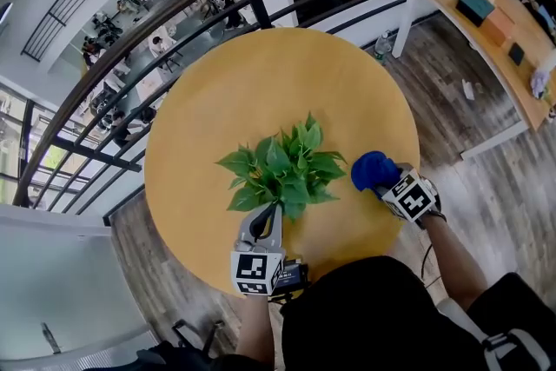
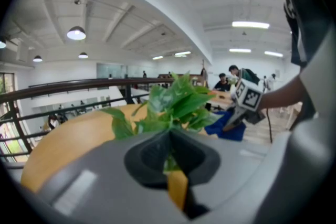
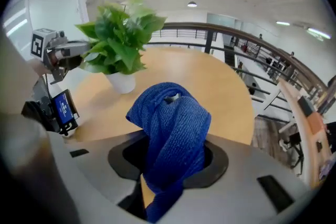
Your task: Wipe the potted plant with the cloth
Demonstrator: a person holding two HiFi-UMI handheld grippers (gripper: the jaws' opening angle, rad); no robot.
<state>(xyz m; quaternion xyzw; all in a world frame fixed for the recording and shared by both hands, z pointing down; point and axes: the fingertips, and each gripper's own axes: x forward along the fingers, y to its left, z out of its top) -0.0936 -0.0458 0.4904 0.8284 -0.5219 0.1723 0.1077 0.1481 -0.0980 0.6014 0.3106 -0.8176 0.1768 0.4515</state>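
A leafy green potted plant (image 1: 282,169) stands near the front of the round wooden table (image 1: 261,91); its white pot (image 3: 122,81) shows in the right gripper view. My left gripper (image 1: 271,213) reaches into the foliage from the near side, shut on a leaf (image 2: 169,162) that sits between its jaws. To the plant's right, my right gripper (image 1: 382,182) is shut on a bunched blue cloth (image 1: 373,171), a short gap from the leaves. The cloth (image 3: 178,118) wraps over that gripper's (image 3: 169,99) jaws and hides most of them. In the left gripper view the cloth (image 2: 228,126) hangs beside the leaves (image 2: 176,105).
A dark curved railing (image 1: 174,0) runs behind the table, with a drop to a lower floor beyond. A long desk (image 1: 486,22) with boxes stands at the upper right. The table's front edge (image 1: 347,252) lies close to my body. A small blue-screened device (image 3: 63,107) rides on the left gripper.
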